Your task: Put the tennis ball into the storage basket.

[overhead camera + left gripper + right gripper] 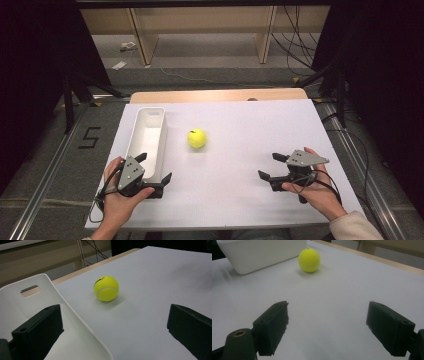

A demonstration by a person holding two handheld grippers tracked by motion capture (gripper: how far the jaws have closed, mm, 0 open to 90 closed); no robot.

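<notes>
While ball (197,138) lies beyond | both grippers' jaws spread, empty

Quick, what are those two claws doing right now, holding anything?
Left claw: open, holding nothing, straddling the white plastic bin's near corner.
Right claw: open, holding nothing.

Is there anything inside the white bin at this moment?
The white bin looks empty: the high view shows bare white floor along most of its length. The left gripper hangs over its near end, one jaw above the inside, covering that corner. The tennis ball lies outside, on the table.
</notes>
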